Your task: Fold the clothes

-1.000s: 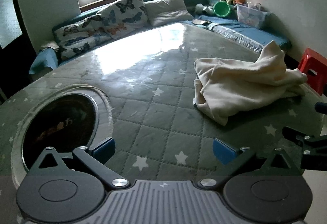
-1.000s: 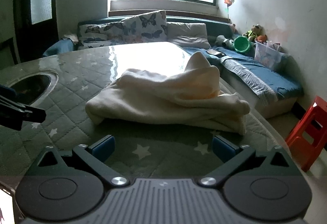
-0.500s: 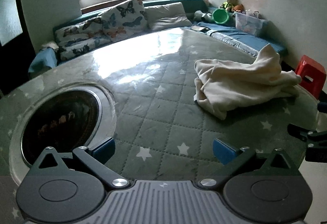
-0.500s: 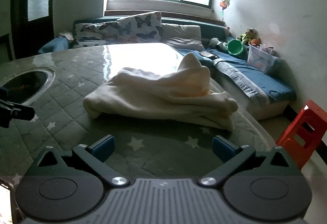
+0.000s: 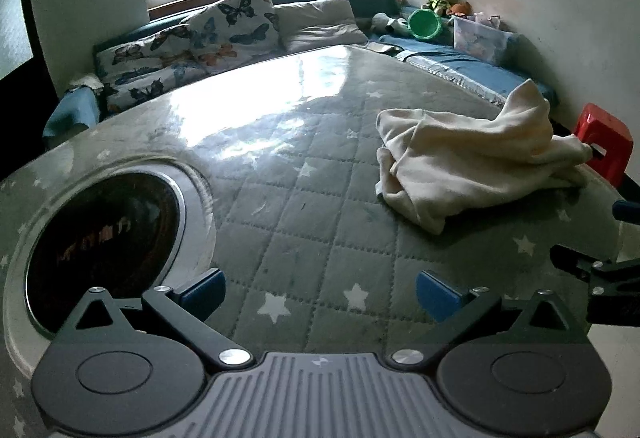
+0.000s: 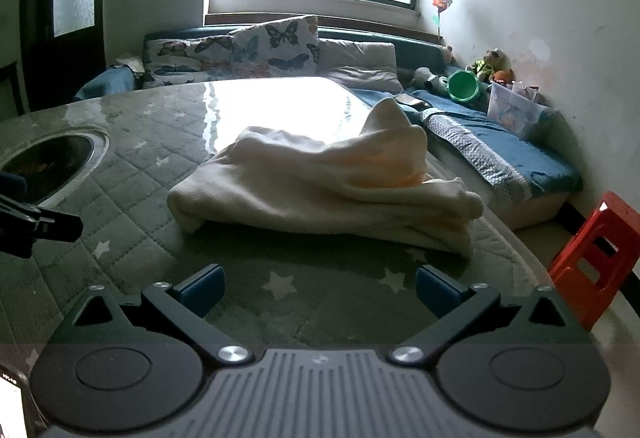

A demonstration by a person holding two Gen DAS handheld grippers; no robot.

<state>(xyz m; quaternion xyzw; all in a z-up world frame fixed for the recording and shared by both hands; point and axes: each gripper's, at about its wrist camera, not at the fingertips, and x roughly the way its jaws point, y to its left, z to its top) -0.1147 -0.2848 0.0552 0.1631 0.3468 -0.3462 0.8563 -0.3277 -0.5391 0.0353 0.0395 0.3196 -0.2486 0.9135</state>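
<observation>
A cream garment lies crumpled in a heap on the grey quilted star-pattern table, at the right in the left wrist view. In the right wrist view the garment lies straight ahead with one peak sticking up. My left gripper is open and empty above the table, well left of the garment. My right gripper is open and empty just short of the garment's near edge. The right gripper's tip shows at the right edge of the left wrist view.
A round dark opening with a metal rim sits in the table at the left. A red stool stands on the floor by the table's right edge. Behind the table is a blue bench with butterfly cushions, a green bucket and toys.
Both grippers have shifted slightly. The right gripper has come a little closer to the garment. The garment has not moved and both grippers stay open.
</observation>
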